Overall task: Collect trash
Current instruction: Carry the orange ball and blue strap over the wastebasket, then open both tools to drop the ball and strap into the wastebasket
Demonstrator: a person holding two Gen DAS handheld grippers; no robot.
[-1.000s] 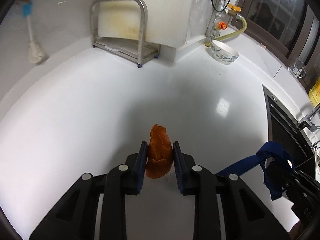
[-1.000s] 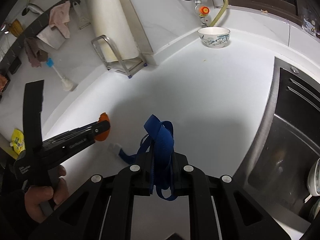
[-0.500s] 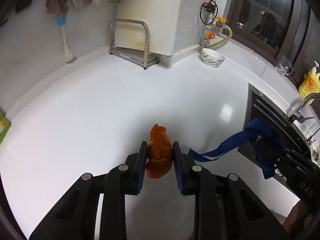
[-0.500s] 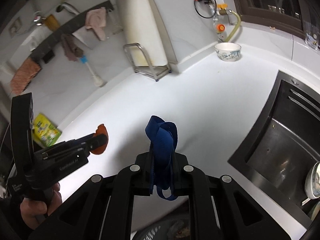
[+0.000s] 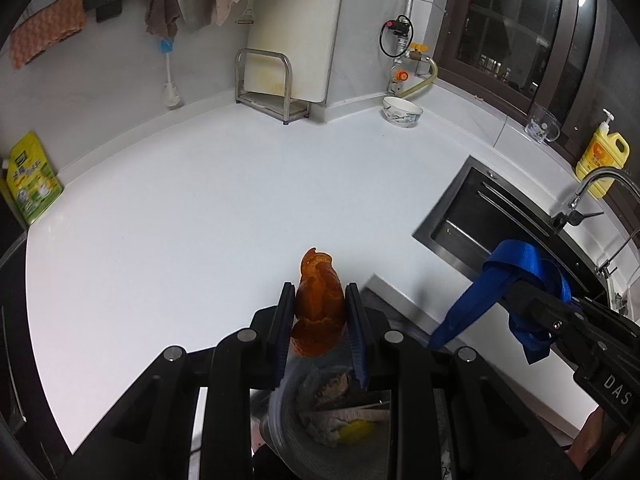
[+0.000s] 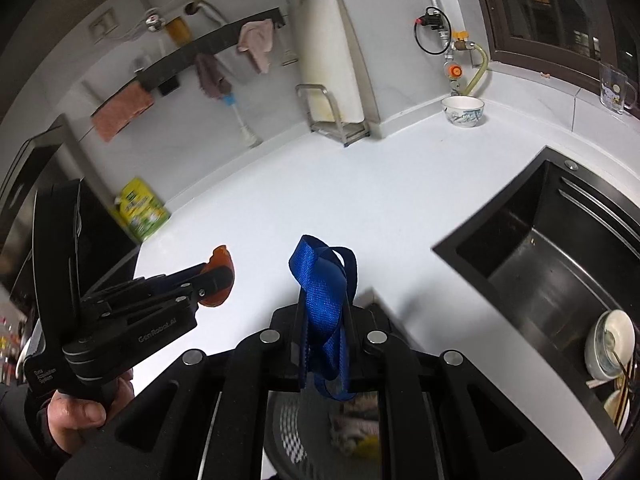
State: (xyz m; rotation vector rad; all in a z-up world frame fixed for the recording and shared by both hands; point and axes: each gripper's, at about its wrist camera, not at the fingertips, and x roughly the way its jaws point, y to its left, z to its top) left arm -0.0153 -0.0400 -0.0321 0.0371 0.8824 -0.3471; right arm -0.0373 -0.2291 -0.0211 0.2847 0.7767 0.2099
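**Both grippers loaded, bin right below — time to drop**

Left side first: left gripper (image 5: 319, 318) has its jaws narrowed tight on the orange peel (image 5: 318, 312), peel pinched upright between the blue pads, clear of the white counter (image 5: 200, 200). Right under the fingers there's the bin (image 5: 292, 432), grey liner, w/ scraps already inside. From the right wrist view the same peel (image 6: 218, 280) pokes out the tip, off the counter edge.

Moving right: right gripper (image 6: 324, 320) is clamped on the blue strap (image 6: 324, 280), looped top standing above the jaws, tail dangling down toward the bin mouth (image 6: 304, 412). Left view shows that strap (image 5: 516, 276) hanging beside the sink (image 5: 480, 216), loose end trailing low.

How to do it well, my read: get each load centred over the opening before letting go, not over the rim. Peel's compact & should fall straight, so a modest opening is enough. Strap's the tricky one — floppy, could snag on a finger or drape over the bin edge, so lower it till the tail's inside, then open wide & maybe a small shake. Keep the two grippers apart so they don't knock.

Far right: bowl (image 6: 463, 111) & dishes in the sink look like keepers, not trash.
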